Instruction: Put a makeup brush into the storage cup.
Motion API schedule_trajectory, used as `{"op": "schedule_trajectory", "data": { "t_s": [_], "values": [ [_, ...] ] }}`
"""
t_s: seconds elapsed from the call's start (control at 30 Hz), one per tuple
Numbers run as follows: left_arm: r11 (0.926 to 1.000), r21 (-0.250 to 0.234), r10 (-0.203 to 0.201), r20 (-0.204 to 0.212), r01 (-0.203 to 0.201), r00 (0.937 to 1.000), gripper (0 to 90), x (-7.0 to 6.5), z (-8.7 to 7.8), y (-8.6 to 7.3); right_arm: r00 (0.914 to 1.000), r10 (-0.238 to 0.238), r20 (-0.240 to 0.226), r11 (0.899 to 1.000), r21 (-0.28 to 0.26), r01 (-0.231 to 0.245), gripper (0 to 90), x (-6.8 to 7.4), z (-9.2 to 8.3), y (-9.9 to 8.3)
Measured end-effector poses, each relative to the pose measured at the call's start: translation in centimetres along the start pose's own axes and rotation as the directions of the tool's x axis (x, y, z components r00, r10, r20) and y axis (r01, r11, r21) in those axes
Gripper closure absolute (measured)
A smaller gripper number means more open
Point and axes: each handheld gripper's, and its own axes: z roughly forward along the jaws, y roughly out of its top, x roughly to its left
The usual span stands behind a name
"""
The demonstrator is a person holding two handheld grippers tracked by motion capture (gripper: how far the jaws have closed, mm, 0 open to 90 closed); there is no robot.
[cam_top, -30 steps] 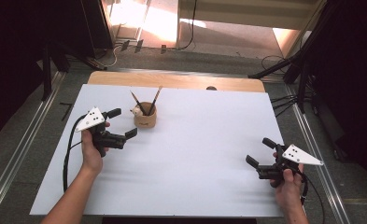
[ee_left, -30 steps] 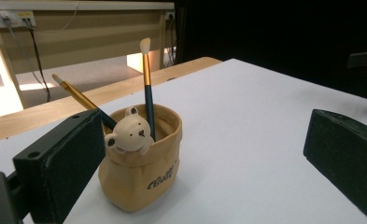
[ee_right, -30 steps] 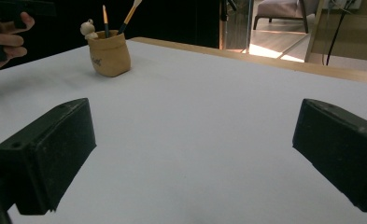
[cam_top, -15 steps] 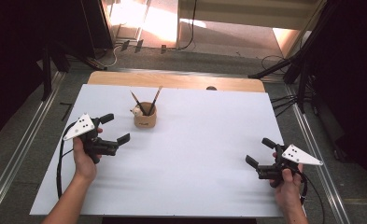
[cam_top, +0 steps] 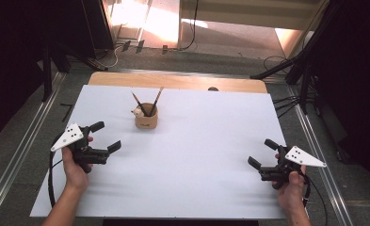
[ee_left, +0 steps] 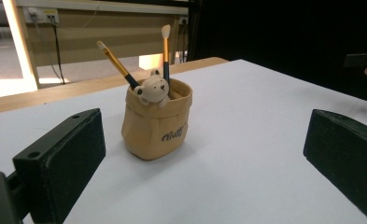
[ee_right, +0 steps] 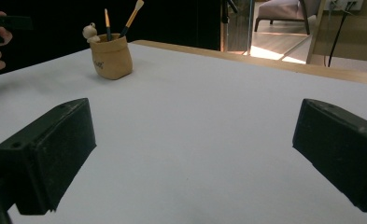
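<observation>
A tan pouch-shaped holder [cam_top: 146,117] with a small bear figure on its rim stands on the white table sheet [cam_top: 192,141], left of centre toward the back. Two brushes [cam_top: 156,101] lean out of it. In the left gripper view the holder [ee_left: 156,121] stands upright just ahead of the jaws, with its brushes [ee_left: 165,44] pointing up. My left gripper [cam_top: 105,136] hovers open at the table's left, below and left of the holder, holding nothing. My right gripper [cam_top: 262,153] rests open near the front right corner, far from the holder [ee_right: 111,56].
A wooden table edge [cam_top: 173,81] shows behind the white sheet. Metal floor rails [cam_top: 13,160] run along both sides, and black stand legs [cam_top: 291,70] rise at the back right. The sheet's middle [cam_top: 201,155] is bare white.
My left gripper has drawn back from the holder, moving left and toward the front edge. The right gripper has stayed in place.
</observation>
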Motion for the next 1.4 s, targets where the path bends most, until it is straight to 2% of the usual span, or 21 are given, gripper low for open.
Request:
{"op": "schedule_trajectory", "data": {
  "t_s": [0.53, 0.63, 0.77, 0.9, 1.2, 1.27, 1.33, 1.4],
  "values": [
    [0.9999, -0.009, -0.008, -0.034, 0.008, 0.9994, 0.0, 0.8, -2.9, -0.9, 0.9999, 0.003, 0.01, 1.0, -0.006, -0.003, 0.0, -0.1, -0.3, 0.0],
    [1.0, 0.004, 0.006, -0.04, -0.006, 0.9992, 0.0, 0.8, -3.3, -1.0, 0.9999, 0.004, 0.01, 1.0, -0.007, -0.004, 0.0, 0.0, -0.3, 0.0],
    [1.0, -0.005, -0.003, -0.047, 0.002, 0.9989, 0.0, 0.9, -4.0, -1.2, 0.9999, 0.007, 0.015, 1.0, -0.005, -0.007, 0.0, 0.1, -0.5, 0.0],
    [1.0, -0.002, 0.0, -0.023, 0.0, 0.9997, 0.0, 1.0, -4.8, -1.4, 0.9996, 0.006, 0.027, 1.0, -0.005, -0.006, 0.0, 0.0, -0.8, -0.1],
    [1.0, 0.002, -0.004, -0.062, 0.004, 0.9981, 0.0, 1.5, -6.5, -2.0, 0.9988, 0.013, 0.047, 1.0, -0.007, -0.013, 0.0, -0.3, -1.7, -0.3],
    [0.9998, -0.009, -0.016, -0.063, 0.016, 0.9979, 0.0, 1.7, -7.0, -2.1, 0.9988, 0.013, 0.048, 1.0, -0.012, -0.012, 0.0, -0.4, -1.8, -0.3],
    [1.0, -0.002, -0.009, -0.079, 0.009, 0.9969, 0.0, 1.9, -7.5, -2.2, 0.9986, 0.016, 0.051, 1.0, -0.01, -0.016, 0.0, -0.4, -2.0, -0.4],
    [0.9997, -0.015, -0.022, -0.086, 0.021, 0.996, 0.0, 2.2, -7.9, -2.3, 0.9983, 0.021, 0.054, 1.0, -0.014, -0.02, 0.0, -0.6, -2.1, -0.4]
  ]
}}
